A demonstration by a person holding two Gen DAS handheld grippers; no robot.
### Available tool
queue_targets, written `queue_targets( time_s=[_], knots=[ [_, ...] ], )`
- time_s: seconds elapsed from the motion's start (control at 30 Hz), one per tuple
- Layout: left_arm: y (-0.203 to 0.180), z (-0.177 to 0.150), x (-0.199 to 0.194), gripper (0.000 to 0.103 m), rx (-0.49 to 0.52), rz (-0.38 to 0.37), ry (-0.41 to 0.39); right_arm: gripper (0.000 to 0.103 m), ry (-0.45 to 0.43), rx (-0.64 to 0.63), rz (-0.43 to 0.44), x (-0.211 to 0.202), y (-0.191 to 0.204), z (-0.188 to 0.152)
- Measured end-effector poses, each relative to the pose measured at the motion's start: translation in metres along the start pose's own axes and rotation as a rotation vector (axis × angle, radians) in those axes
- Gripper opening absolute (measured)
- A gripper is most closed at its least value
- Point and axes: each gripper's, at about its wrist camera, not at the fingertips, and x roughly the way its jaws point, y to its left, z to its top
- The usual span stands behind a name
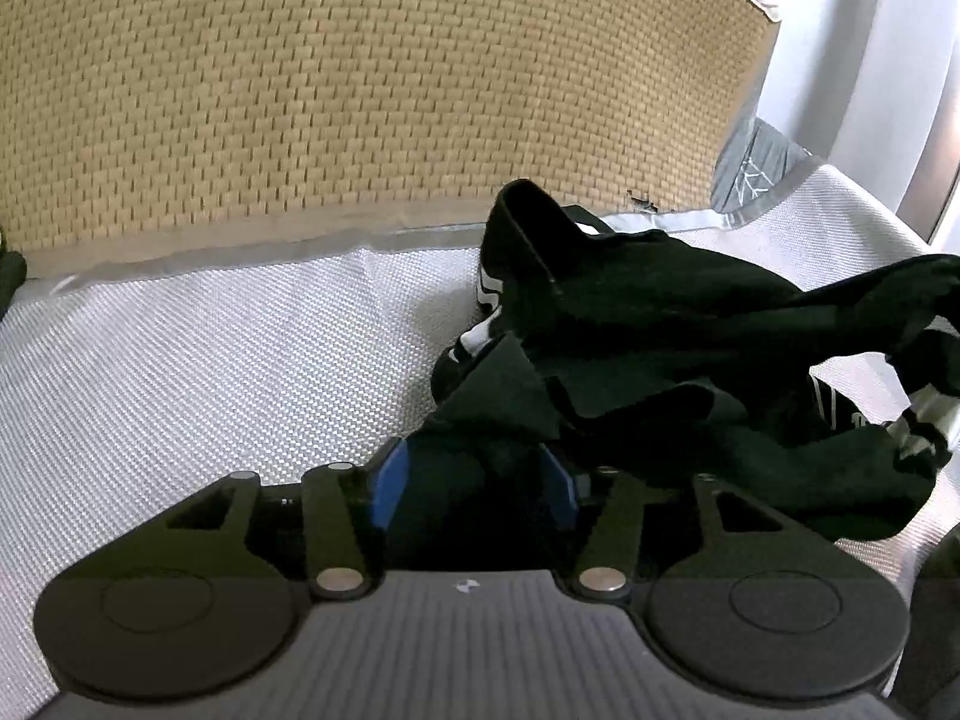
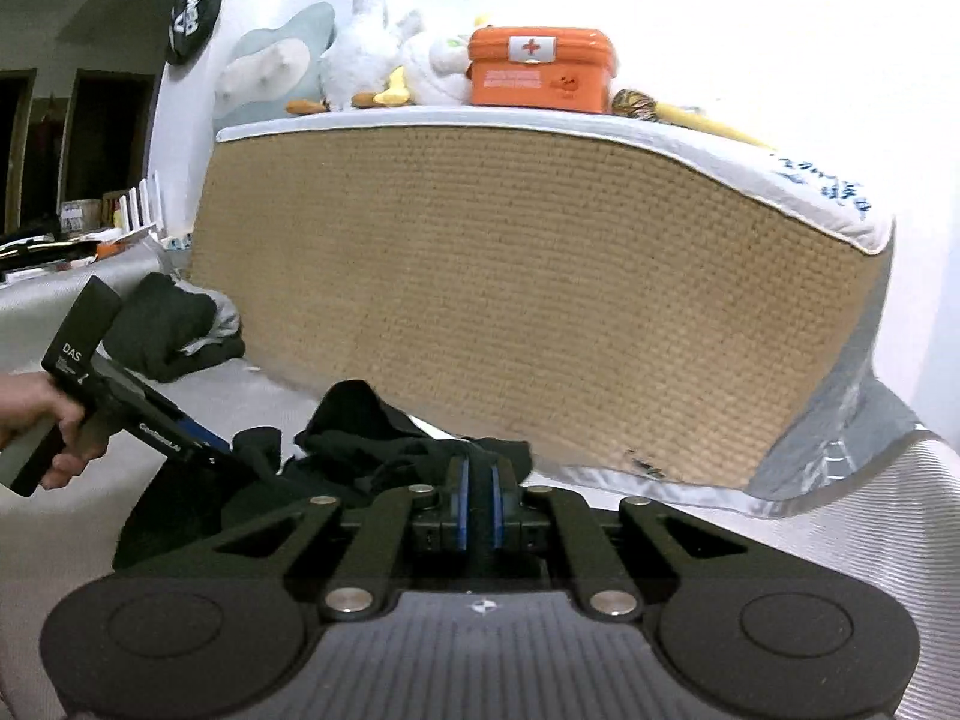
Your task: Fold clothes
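Black garment (image 1: 690,360) bunched on the white woven sheet (image 1: 210,360), caught by both our grippers.

We saw the right gripper (image 2: 478,501) clamped narrow on a raised fold; the left gripper (image 1: 474,480) stood half apart, cloth lying between its blue pads (image 1: 390,480), grip uncertain. Tan mattress (image 2: 510,276) rose behind, with an orange first-aid box (image 2: 540,69) on top.

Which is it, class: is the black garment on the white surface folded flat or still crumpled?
Crumpled. The black garment lies in a bunched heap with raised ridges and loose ends on the white surface, showing no flat, squared folds.
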Motion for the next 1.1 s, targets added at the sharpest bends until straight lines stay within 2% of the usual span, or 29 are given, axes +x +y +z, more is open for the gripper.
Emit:
queue_targets(
  time_s=[0.17,0.3,0.43,0.67,0.77,0.93,1.1],
  knots=[
    [-0.002,-0.001,-0.001,0.056,0.009,-0.002,-0.008,0.008,-0.03,0.001,-0.065,-0.026,-0.019,-0.003],
    [-0.001,0.0,0.0,0.057,0.0,0.003,-0.007,0.008,-0.057,-0.004,-0.159,-0.048,-0.039,-0.001],
    [-0.006,-0.001,-0.003,0.06,-0.026,-0.013,-0.017,0.009,-0.002,0.03,-0.229,-0.052,-0.074,-0.009],
    [-0.02,0.005,-0.004,0.064,-0.023,-0.048,-0.033,0.009,0.117,0.032,-0.31,-0.043,-0.108,-0.042],
    [-0.024,0.008,0.0,0.064,-0.05,-0.071,-0.032,0.009,0.147,0.031,-0.358,-0.039,-0.112,-0.051],
    [-0.029,0.011,0.01,0.067,-0.11,-0.103,-0.034,0.009,0.164,0.026,-0.376,-0.037,-0.117,-0.062],
    [-0.035,0.019,0.024,0.069,-0.117,-0.065,-0.013,0.009,0.195,0.046,-0.426,-0.035,-0.127,-0.079]
  ],
)
